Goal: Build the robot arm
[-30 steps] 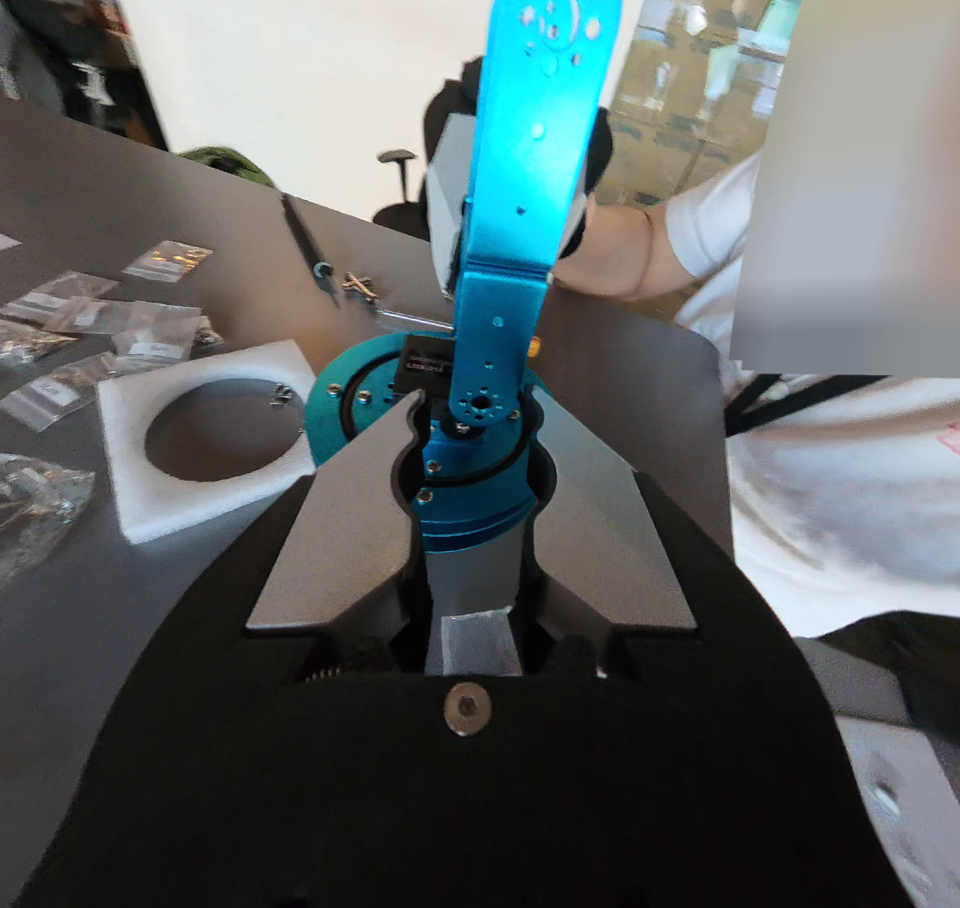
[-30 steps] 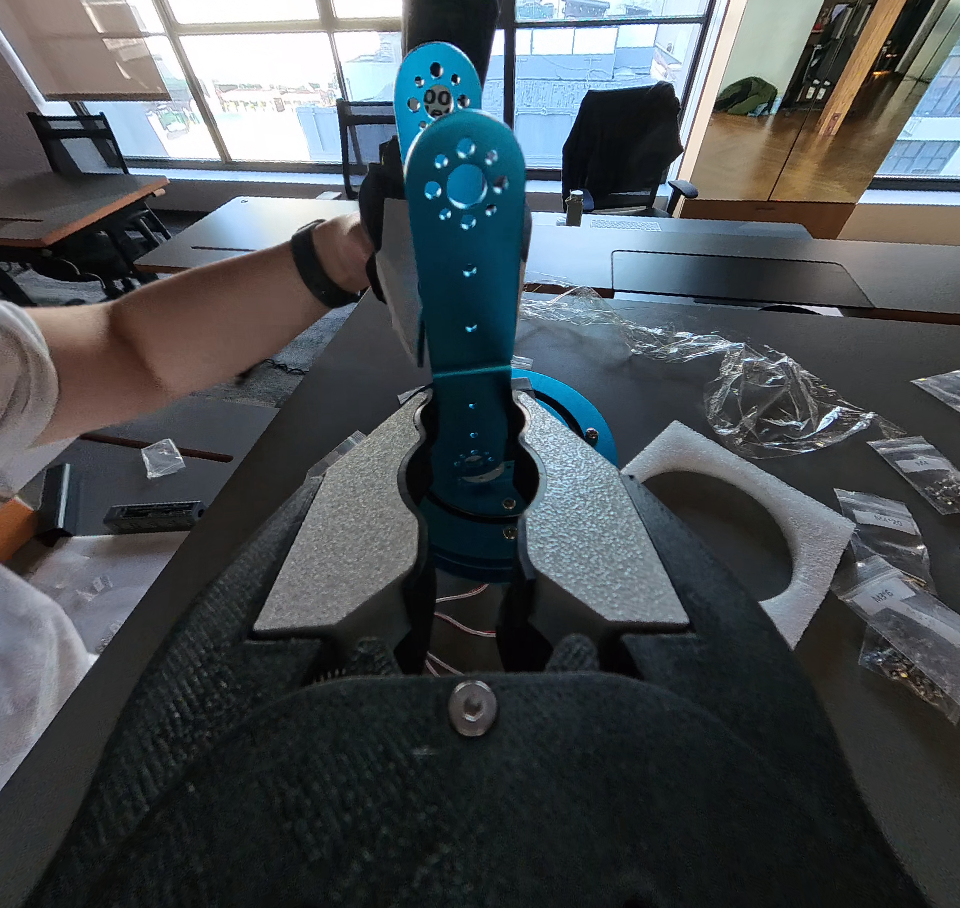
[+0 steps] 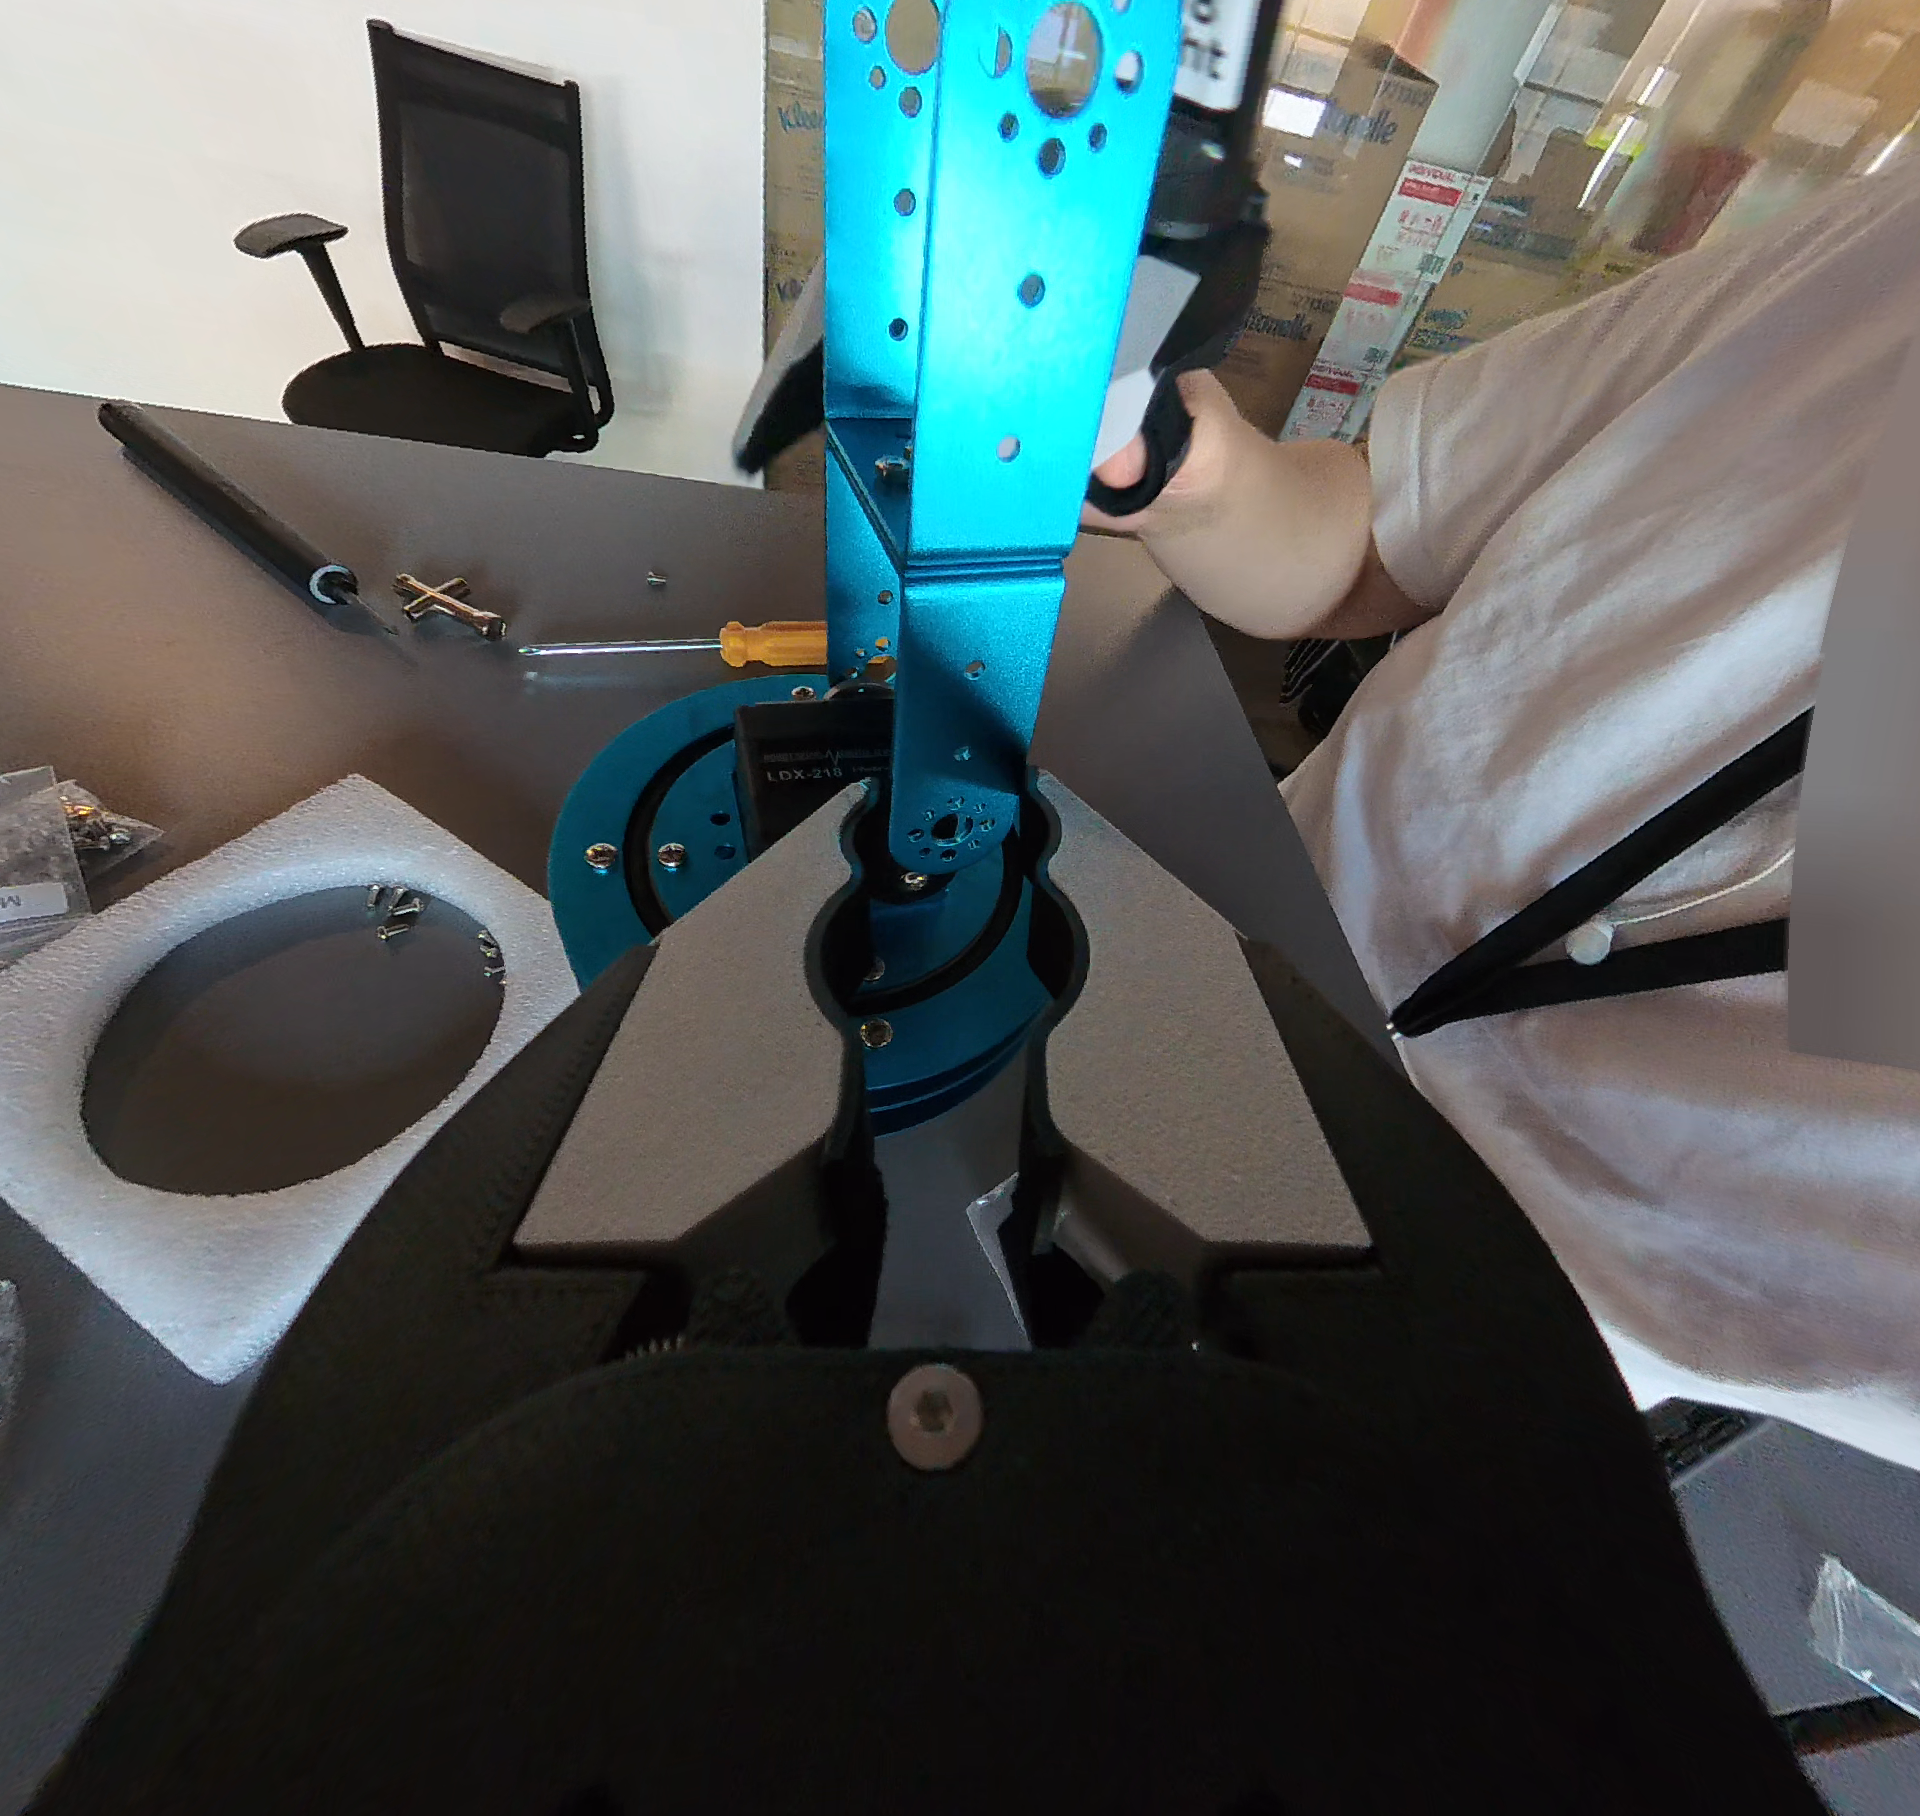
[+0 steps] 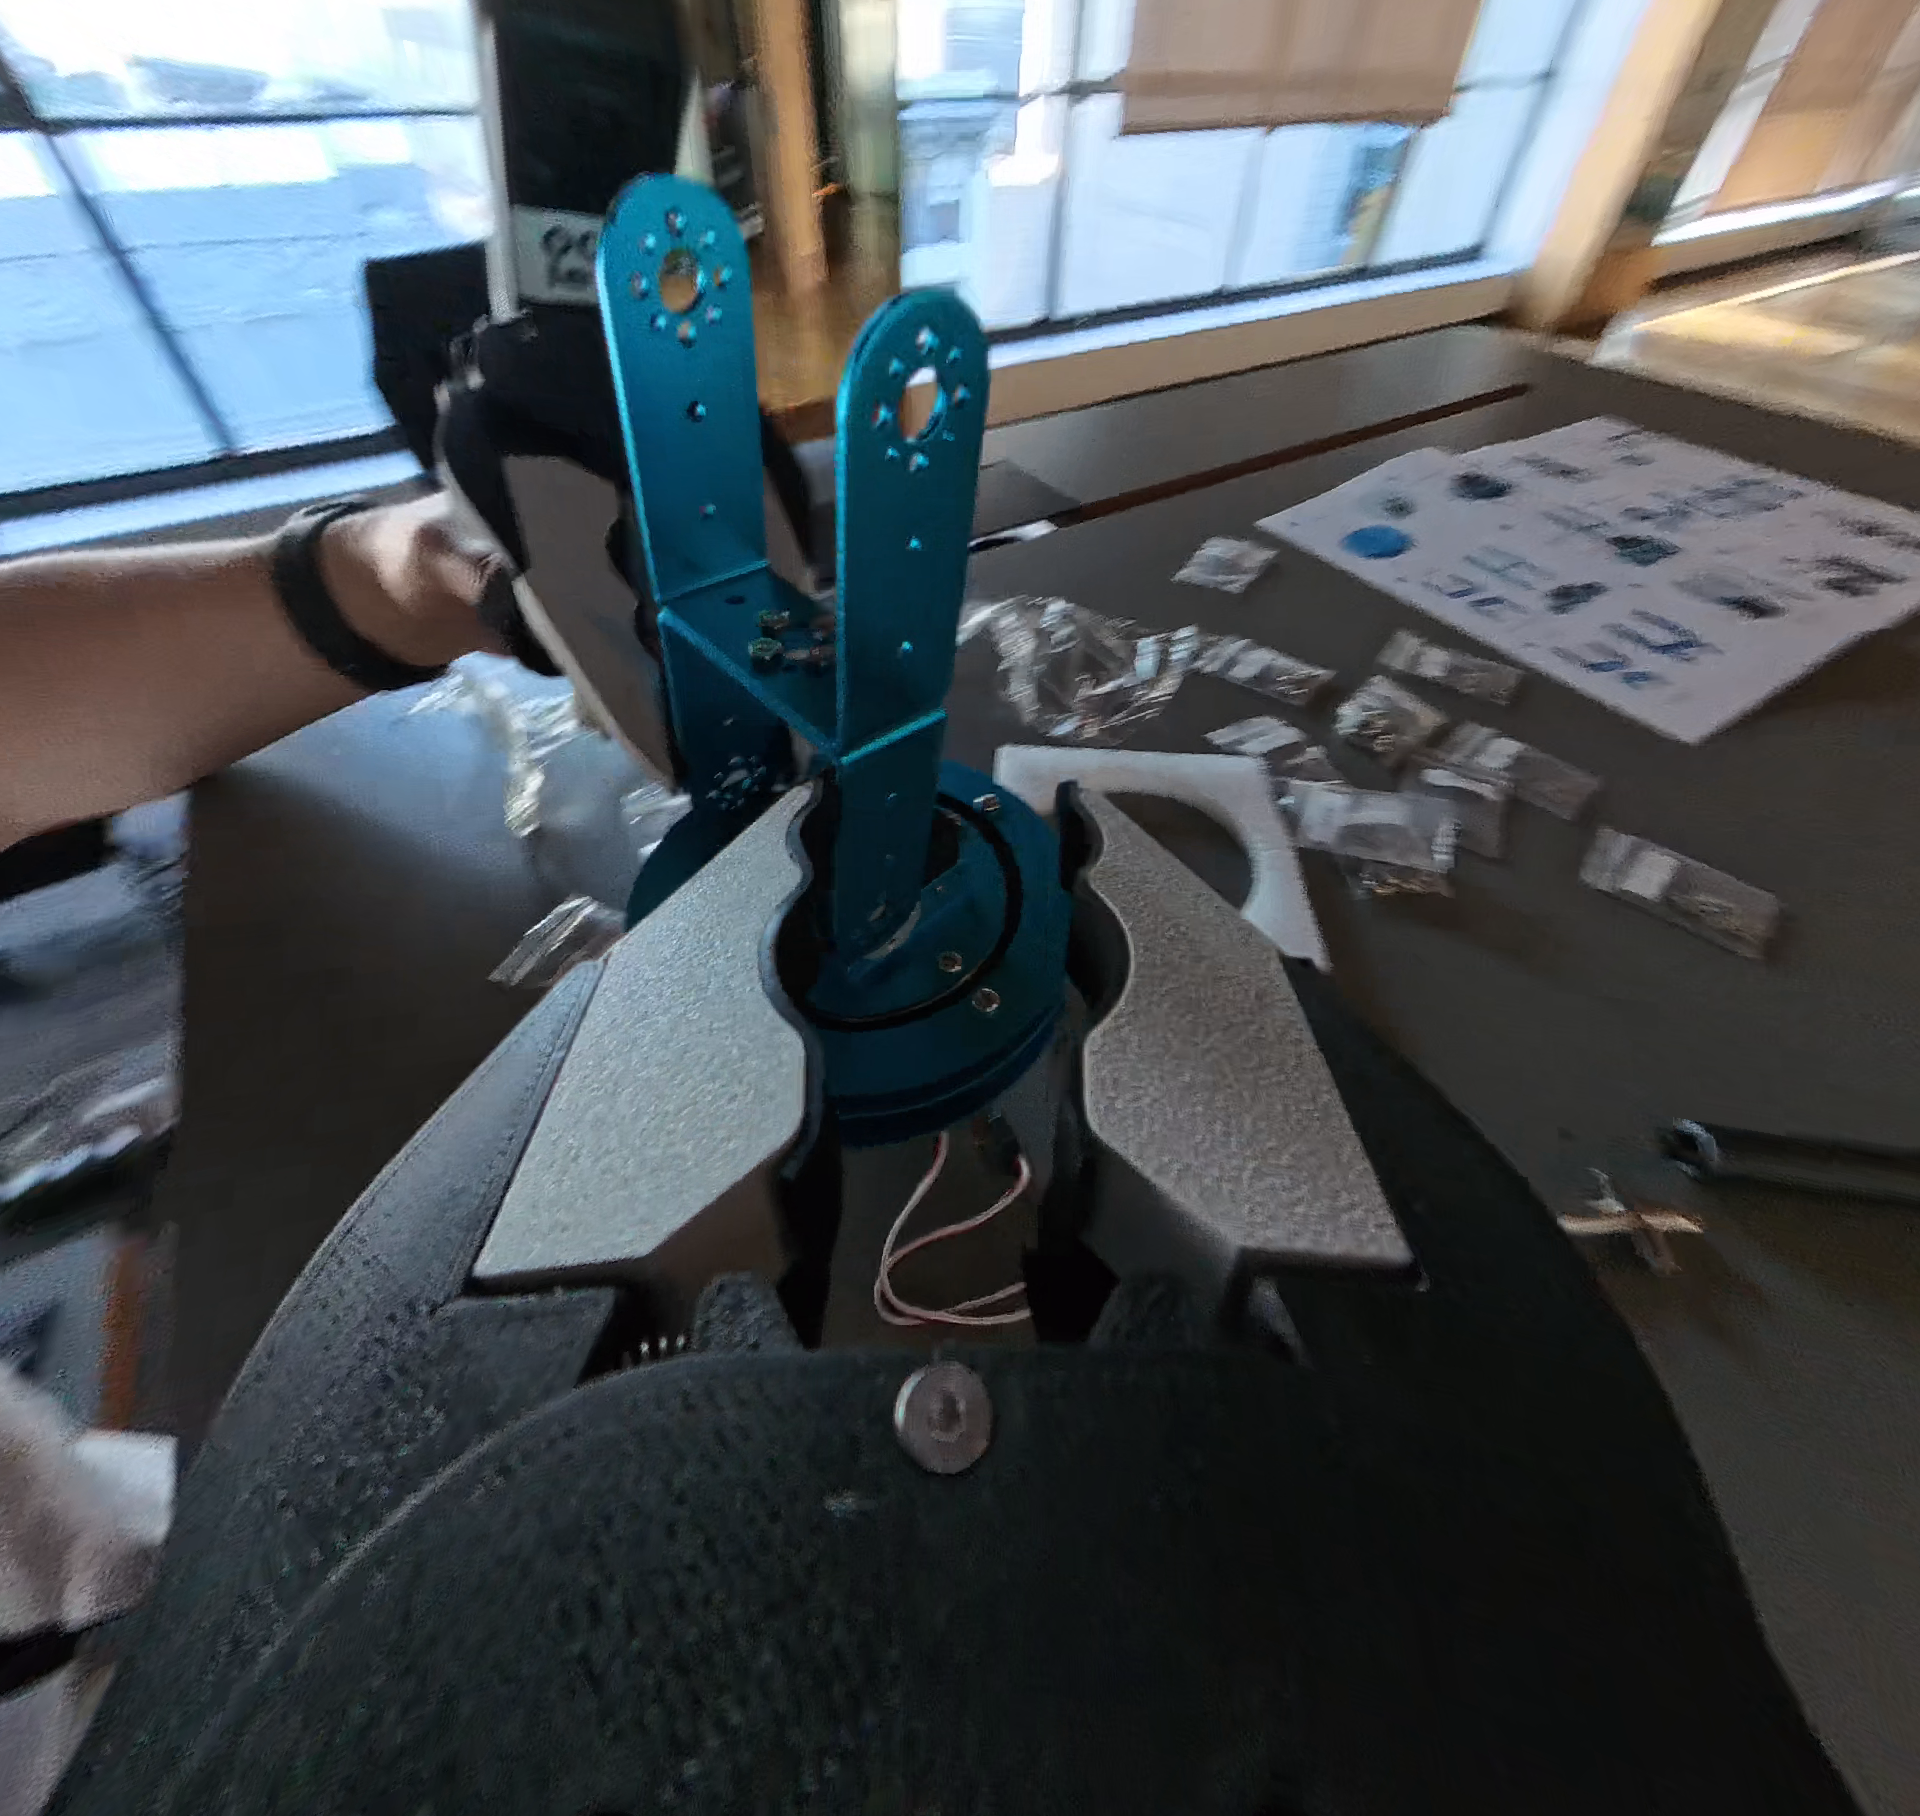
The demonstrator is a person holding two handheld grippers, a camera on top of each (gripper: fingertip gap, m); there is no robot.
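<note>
A blue U-shaped metal bracket (image 3: 987, 416) stands upright on a round blue base (image 3: 603, 873) with a black servo (image 3: 810, 758) in it. My left gripper (image 3: 951, 810) is closed on the lower end of the bracket's near arm. My right gripper (image 4: 940, 810) is open, its jaws apart around the bracket's (image 4: 894, 571) foot and the base (image 4: 935, 1049), and the arm lies against its left finger. The left gripper (image 4: 582, 571) shows behind the bracket in the right wrist view. The right gripper (image 3: 1164, 343) shows behind the bracket in the left wrist view.
A white foam frame (image 3: 260, 1278) with small screws (image 3: 395, 909) lies left of the base. A yellow screwdriver (image 3: 769, 642), a cross wrench (image 3: 447, 603) and a black tool (image 3: 229, 509) lie behind. Small bags (image 4: 1455, 758), a printed sheet (image 4: 1610, 561), thin wires (image 4: 935, 1247). A person in white (image 3: 1558, 831) stands at the table's edge. My right fingertips sit around 6 cm from my left ones.
My right gripper has opened and swung round the bracket, whose two arms now show side by side. The left wrist view has also shifted, with the left gripper still on the bracket.
</note>
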